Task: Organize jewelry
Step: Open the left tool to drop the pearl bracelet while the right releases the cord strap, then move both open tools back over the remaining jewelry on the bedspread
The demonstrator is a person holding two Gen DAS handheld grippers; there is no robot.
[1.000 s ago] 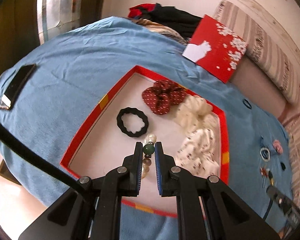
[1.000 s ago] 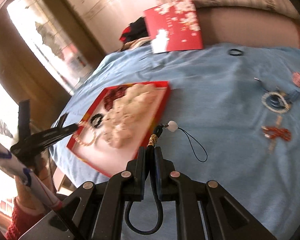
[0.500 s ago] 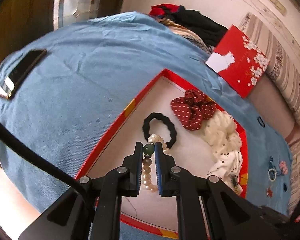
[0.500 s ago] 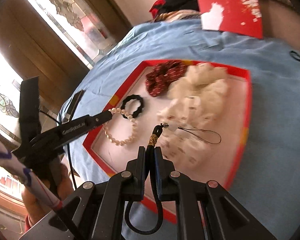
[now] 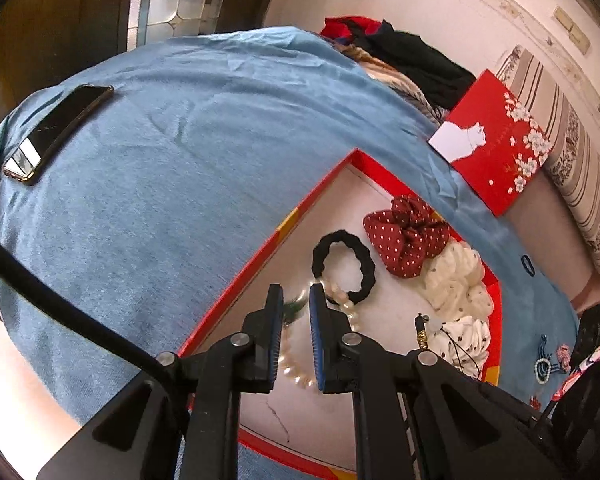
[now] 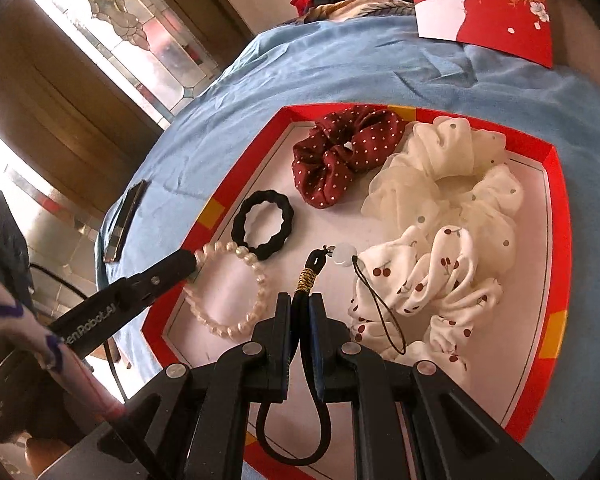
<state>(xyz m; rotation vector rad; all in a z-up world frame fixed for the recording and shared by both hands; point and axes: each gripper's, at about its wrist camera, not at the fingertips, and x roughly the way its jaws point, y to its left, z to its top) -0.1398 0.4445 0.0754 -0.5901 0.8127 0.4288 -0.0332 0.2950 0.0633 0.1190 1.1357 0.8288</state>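
The red-rimmed tray (image 5: 260, 256) (image 6: 220, 200) lies on the blue cloth. It holds a black hair tie (image 5: 320, 254) (image 6: 268, 198), a red dotted scrunchie (image 5: 404, 240) (image 6: 340, 160), a cream scrunchie (image 5: 456, 276) (image 6: 452, 168) and a cherry-print scrunchie (image 5: 468, 336) (image 6: 428, 280). My left gripper (image 5: 296, 292) (image 6: 190, 262) is shut on the pearl bracelet (image 5: 296, 372) (image 6: 228, 324), whose loop rests on the tray floor beside the hair tie. My right gripper (image 6: 300, 300) is shut on a black cord charm (image 6: 306, 280) (image 5: 422, 332) with gold binding and a white bead, held over the tray's middle.
A phone (image 5: 56, 132) (image 6: 126, 220) lies on the cloth left of the tray. A red flowered card (image 5: 496, 148) (image 6: 484, 0) and a clothes pile (image 5: 400, 48) sit behind it. Loose trinkets (image 5: 544, 364) lie on the cloth to the right.
My right gripper has carried the cord charm from over the blue cloth to over the tray. The left gripper has sunk toward the tray's left rim, and the bracelet now lies on the floor.
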